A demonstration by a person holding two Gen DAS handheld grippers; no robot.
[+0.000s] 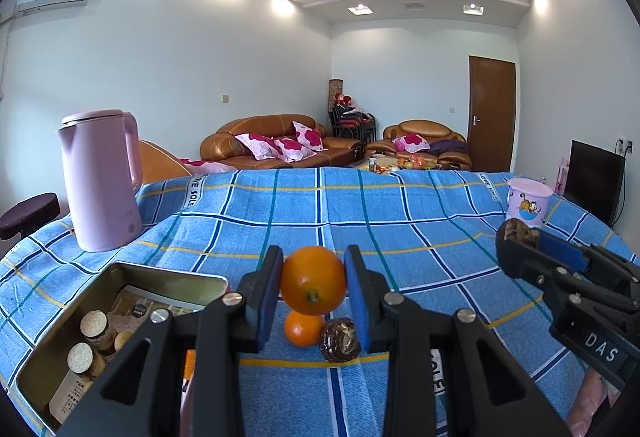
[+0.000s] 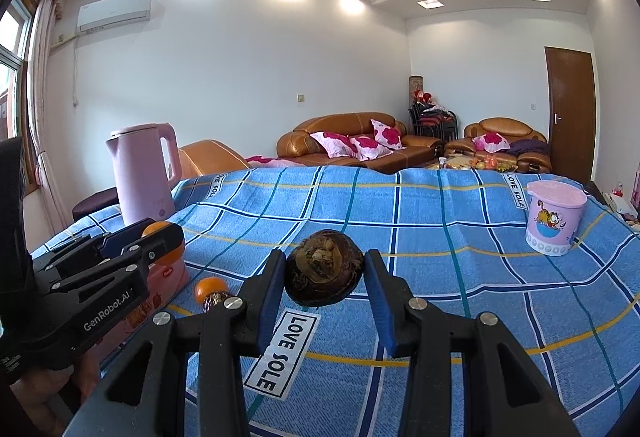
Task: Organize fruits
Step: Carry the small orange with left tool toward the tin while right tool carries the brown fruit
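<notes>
Left wrist view: your left gripper (image 1: pixel 313 287) clamps an orange (image 1: pixel 313 280); the open tin (image 1: pixel 56 349) lies lower left, nearer than your right gripper (image 1: pixel 520 241), which grips a dark brown fruit (image 1: pixel 516 233).

The tin (image 1: pixel 120 301) ran off the lower left edge; its jar labels (image 1: pixel 70 393) were unreadable; the gripper (image 1: pixel 314 289) hid its right corner.

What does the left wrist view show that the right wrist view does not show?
Only the left wrist view shows inside the open tin, which holds round biscuits. Only the right wrist view shows a window and the full "LOVE SOLE" label. Both share the left gripper shut on an orange, the right gripper shut on a dark brown fruit, the pink kettle and the pink bucket.
</notes>
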